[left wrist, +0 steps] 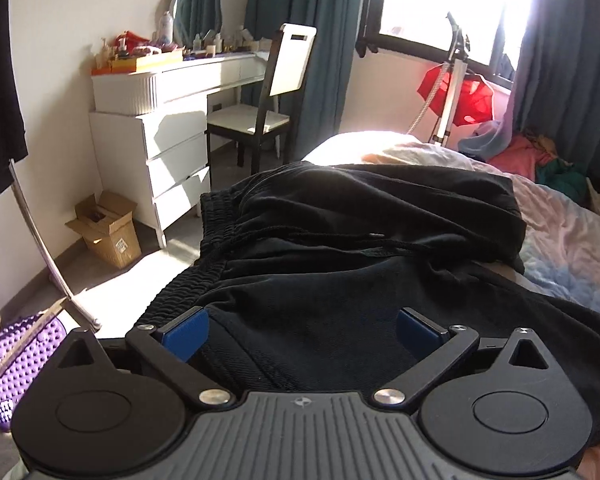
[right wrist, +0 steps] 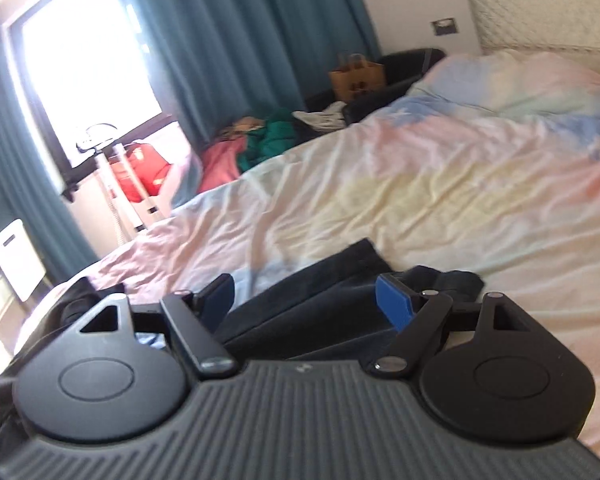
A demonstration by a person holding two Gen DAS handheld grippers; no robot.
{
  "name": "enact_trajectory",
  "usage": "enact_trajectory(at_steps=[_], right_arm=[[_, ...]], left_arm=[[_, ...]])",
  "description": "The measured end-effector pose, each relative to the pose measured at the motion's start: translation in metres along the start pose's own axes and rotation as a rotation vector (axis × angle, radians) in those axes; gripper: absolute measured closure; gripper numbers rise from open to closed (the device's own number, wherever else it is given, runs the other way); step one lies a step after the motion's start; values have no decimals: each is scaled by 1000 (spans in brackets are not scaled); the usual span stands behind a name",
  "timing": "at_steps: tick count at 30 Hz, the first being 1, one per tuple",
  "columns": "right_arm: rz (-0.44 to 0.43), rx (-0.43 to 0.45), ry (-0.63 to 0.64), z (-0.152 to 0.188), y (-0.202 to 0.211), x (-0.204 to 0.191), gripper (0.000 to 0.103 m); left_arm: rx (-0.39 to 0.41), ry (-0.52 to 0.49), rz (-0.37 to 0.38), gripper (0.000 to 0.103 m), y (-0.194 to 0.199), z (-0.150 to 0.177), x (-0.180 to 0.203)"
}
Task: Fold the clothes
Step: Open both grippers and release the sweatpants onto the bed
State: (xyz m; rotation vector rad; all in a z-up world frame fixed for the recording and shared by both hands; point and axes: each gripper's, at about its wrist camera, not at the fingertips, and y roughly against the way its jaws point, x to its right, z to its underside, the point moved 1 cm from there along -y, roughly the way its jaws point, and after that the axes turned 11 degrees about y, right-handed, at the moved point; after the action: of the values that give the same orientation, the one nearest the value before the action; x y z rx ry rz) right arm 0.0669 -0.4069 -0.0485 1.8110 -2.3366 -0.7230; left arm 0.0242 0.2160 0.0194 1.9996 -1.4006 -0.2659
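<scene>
The black trousers [left wrist: 340, 240] lie spread on the pastel bedcover [right wrist: 440, 184], which gives a broad soft surface for folding; straight ahead of the left claw [left wrist: 302, 330] the elastic waistband [left wrist: 216, 216] sits up and to the left of its fingers, and the cloth beyond it is heaped over itself in a thick roll, so the garment looks either partly doubled or simply rumpled, and the pictures fit both; the left claw stands wide apart, its blue pads [left wrist: 186, 334] well clear of each other, with dark cloth lying flat between and under them; nothing is pinched, though whether the lower fingers rest on the fabric I cannot tell; the right claw [right wrist: 306, 300] is likewise spread wide, grasping nothing, and a dark edge of the same garment [right wrist: 328, 280] runs between its fingers and ends in a corner just ahead of them, with more black cloth bunched off to its left; this view is blurred, so contact there is unclear; my guess is that both claws sit low at the near edge because that is where a hem or corner can be taken for a fold; beyond the right claw the bedcover stretches bare towards the pillow [right wrist: 532, 80].
</scene>
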Motion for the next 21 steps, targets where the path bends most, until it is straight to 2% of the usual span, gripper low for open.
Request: enact_trajectory(at_steps=[3, 6, 13, 17, 21], right_arm=[[-101, 12, 58, 1, 12, -38, 23], [-163, 10, 118, 8, 20, -69, 23], [-258, 12, 286, 39, 33, -125, 23], [-274, 9, 317, 51, 30, -135, 23], [-259, -4, 305, 56, 23, -137, 23]], left_arm=[[23, -58, 62, 1, 4, 12, 37], [42, -98, 125, 1, 3, 26, 73], [87, -193, 274, 0, 1, 59, 157], [77, -226, 271, 0, -19, 86, 177], [44, -275, 250, 0, -36, 107, 177]])
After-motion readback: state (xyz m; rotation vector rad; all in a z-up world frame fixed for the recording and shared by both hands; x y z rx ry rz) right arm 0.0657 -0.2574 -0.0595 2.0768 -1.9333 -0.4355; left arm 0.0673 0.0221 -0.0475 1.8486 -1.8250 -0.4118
